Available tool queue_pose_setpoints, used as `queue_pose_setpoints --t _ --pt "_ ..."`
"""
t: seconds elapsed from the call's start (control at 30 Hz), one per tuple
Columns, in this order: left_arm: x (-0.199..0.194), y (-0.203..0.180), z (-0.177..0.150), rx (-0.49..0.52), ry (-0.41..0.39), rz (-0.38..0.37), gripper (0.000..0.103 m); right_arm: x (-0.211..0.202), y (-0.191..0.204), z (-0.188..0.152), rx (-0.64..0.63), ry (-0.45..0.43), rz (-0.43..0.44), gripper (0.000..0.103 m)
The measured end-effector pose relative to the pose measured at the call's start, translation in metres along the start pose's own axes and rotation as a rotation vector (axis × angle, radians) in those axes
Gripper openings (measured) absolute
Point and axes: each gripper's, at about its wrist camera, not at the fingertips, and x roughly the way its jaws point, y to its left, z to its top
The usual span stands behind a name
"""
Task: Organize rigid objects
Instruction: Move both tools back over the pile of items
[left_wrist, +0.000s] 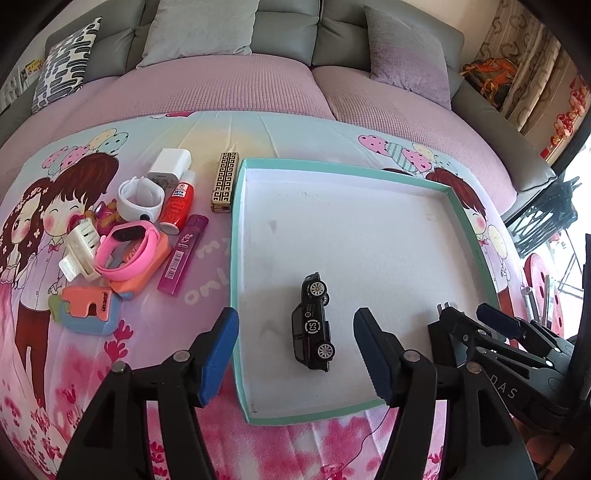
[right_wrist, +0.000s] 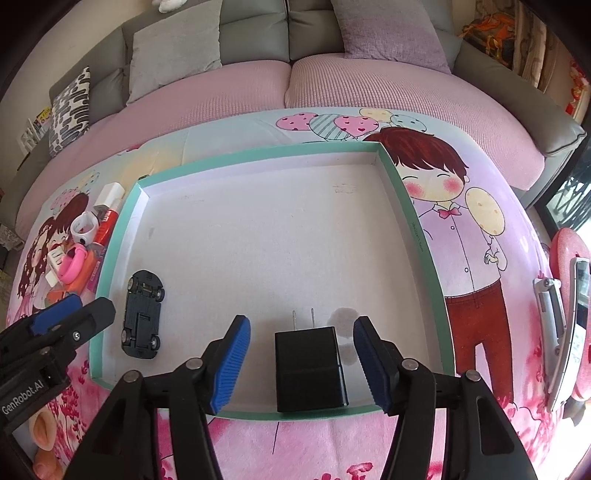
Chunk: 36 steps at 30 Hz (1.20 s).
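Evidently both tongs stand open and hold nothing: the toy car (left_wrist: 313, 322) lies on its side on the tray (left_wrist: 373, 405) floor between the left tongs (left_wrist: 295, 360), clear of both pads, and the black charger (right_wrist: 309, 369) lies flat between the right tongs (right_wrist: 301, 363), also untouched.

What the coming move likely turns on is the pile still on the printed cloth (left_wrist: 207, 435) — it lies off the tray's left edge, up and to the left of the left tongs, so the left hand is the nearer. Closest is the purple lead case (left_wrist: 182, 256), a slim hard plastic box whose long axis runs roughly away from the tongs, leaning right. Beyond it are the red glue bottle (left_wrist: 177, 206), a smooth cylinder, and the gold lighter (left_wrist: 222, 182), patterned metal — both similarly aligned. The pink band (left_wrist: 127, 249) is a rubbery loop; the white charger (left_wrist: 169, 164) is a glossy block.
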Motion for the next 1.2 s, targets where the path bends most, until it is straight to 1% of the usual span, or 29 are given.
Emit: queue_pose_setpoints --t 0.03,0.07,0.13,0.17,0.23,0.27,0.3,0.33,0.37,0.4,0.53,0.63,0.7,0.83,1.03,1.1,1.2 --pt "-0.001 0.001 -0.001 -0.003 -0.002 0.002 0.066 -0.001 0.001 0.000 -0.003 -0.004 0.001 0.071" --pt "-0.003 0.003 -0.001 -0.005 -0.003 0.006 0.066 -0.003 0.003 -0.001 -0.007 -0.008 0.001 0.073" --pt "-0.005 0.008 -0.002 -0.017 -0.004 0.011 0.066 -0.005 0.005 -0.001 -0.015 -0.016 0.003 0.085" --pt "-0.006 0.011 -0.003 -0.025 -0.003 0.010 0.066 -0.007 0.006 -0.002 -0.018 -0.022 0.003 0.088" --pt "-0.008 0.016 -0.004 -0.037 -0.006 0.005 0.066 -0.009 0.009 -0.002 -0.024 -0.032 0.003 0.098" --pt "-0.010 0.019 -0.005 -0.039 -0.010 0.006 0.067 -0.011 0.010 -0.003 -0.027 -0.038 0.002 0.101" --pt "-0.011 0.021 -0.005 -0.040 -0.014 0.009 0.070 -0.012 0.011 -0.003 -0.029 -0.043 0.001 0.103" --pt "-0.013 0.024 -0.005 -0.041 -0.019 0.015 0.073 -0.014 0.013 -0.003 -0.031 -0.047 -0.001 0.103" --pt "-0.015 0.027 -0.005 -0.044 -0.029 0.022 0.080 -0.015 0.014 -0.003 -0.031 -0.047 -0.002 0.103" --pt "-0.017 0.031 -0.006 -0.048 -0.045 0.028 0.085 -0.016 0.016 -0.003 -0.030 -0.048 0.000 0.103" --pt "-0.026 0.054 -0.006 -0.097 -0.079 0.045 0.091 -0.018 0.022 -0.004 -0.034 -0.052 -0.003 0.103" --pt "-0.034 0.072 -0.005 -0.109 -0.113 0.070 0.093 -0.020 0.032 -0.003 -0.056 -0.056 -0.008 0.103" --pt "-0.041 0.085 -0.004 -0.110 -0.135 0.087 0.103 -0.022 0.042 -0.002 -0.077 -0.064 -0.010 0.103" --pt "-0.054 0.114 -0.003 -0.136 -0.174 0.110 0.103 -0.026 0.069 0.003 -0.122 -0.082 0.016 0.103" --pt "-0.069 0.163 -0.004 -0.194 -0.219 0.139 0.103 -0.028 0.118 0.011 -0.192 -0.095 0.085 0.103" --pt "-0.071 0.176 -0.005 -0.203 -0.220 0.145 0.103 -0.025 0.133 0.013 -0.196 -0.087 0.112 0.103" --pt "-0.068 0.192 -0.006 -0.217 -0.191 0.140 0.103 -0.016 0.153 0.015 -0.211 -0.069 0.140 0.103"
